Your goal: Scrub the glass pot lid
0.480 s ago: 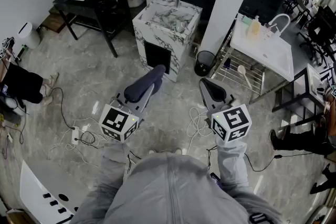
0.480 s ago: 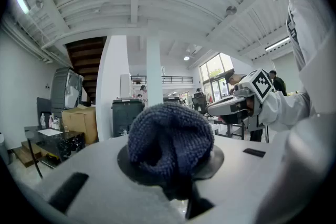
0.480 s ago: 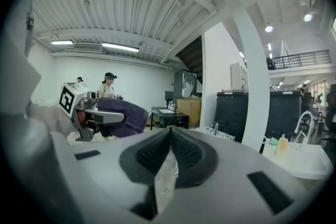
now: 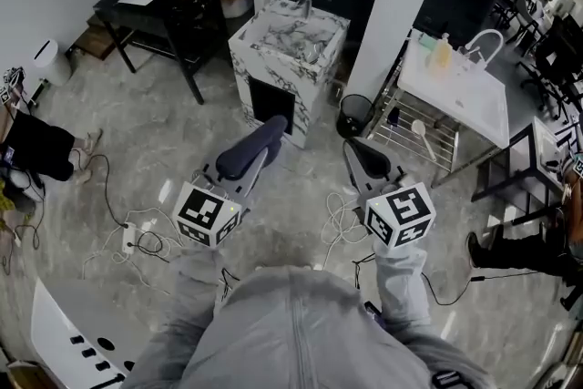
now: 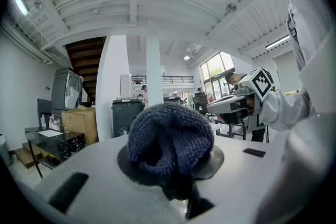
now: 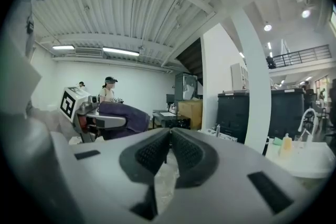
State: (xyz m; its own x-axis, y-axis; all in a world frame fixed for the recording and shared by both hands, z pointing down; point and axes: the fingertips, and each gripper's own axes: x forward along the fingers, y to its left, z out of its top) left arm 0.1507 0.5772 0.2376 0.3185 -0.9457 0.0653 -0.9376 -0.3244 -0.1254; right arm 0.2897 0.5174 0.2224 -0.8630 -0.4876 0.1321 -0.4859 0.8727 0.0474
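Note:
My left gripper [image 4: 270, 130] is shut on a dark blue scrubbing cloth [image 4: 250, 151] that wraps over both jaws. In the left gripper view the cloth [image 5: 169, 136] bulges out of the jaws and fills the middle of the picture. My right gripper [image 4: 352, 149] is shut, its ribbed pads [image 6: 184, 152] pressed together with nothing between them. Both grippers are held at waist height over the floor and point toward a marble sink unit [image 4: 290, 41]. I cannot make out a glass pot lid in any view.
A white pillar [image 4: 401, 5] rises right of the marble unit, with a black bin [image 4: 353, 116] at its foot. A white sink table [image 4: 460, 87] and wire rack [image 4: 414, 137] stand at the right. A black desk [image 4: 168, 0] stands far left. Cables [image 4: 137, 237] lie on the floor.

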